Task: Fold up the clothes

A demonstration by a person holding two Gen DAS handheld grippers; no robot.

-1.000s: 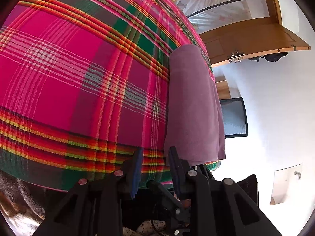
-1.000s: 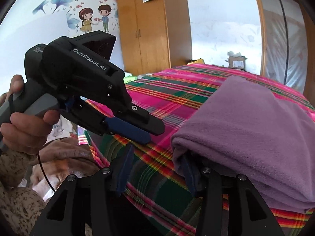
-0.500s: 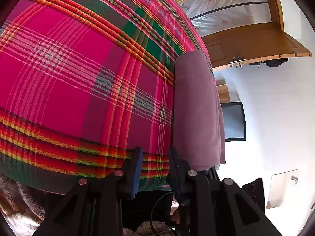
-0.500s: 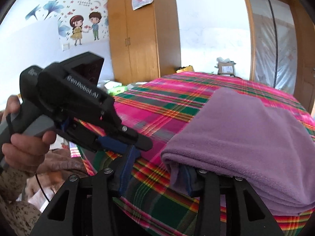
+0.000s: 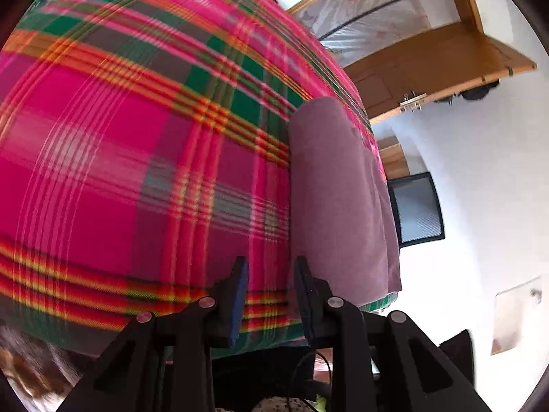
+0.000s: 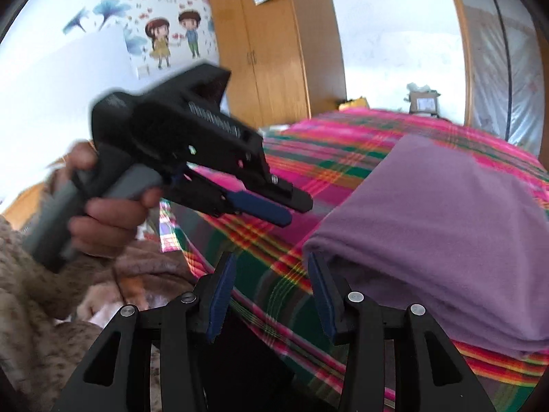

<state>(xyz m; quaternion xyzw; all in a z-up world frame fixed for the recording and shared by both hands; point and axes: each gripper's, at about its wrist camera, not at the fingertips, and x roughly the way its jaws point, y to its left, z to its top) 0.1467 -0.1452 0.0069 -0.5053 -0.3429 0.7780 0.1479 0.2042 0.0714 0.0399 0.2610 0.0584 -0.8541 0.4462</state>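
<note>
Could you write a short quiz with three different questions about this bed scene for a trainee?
1. True or false: the folded purple fleece garment lies on the pink, green and orange plaid bedcover.
2. Multiple choice: what is between the pads of the right hand-held gripper? A) the fleece B) nothing C) a box
3. Which item does the bare hand hold in the right wrist view?

Key:
1. True.
2. B; the pads stand apart beside the fleece corner.
3. The black left hand-held gripper.
</note>
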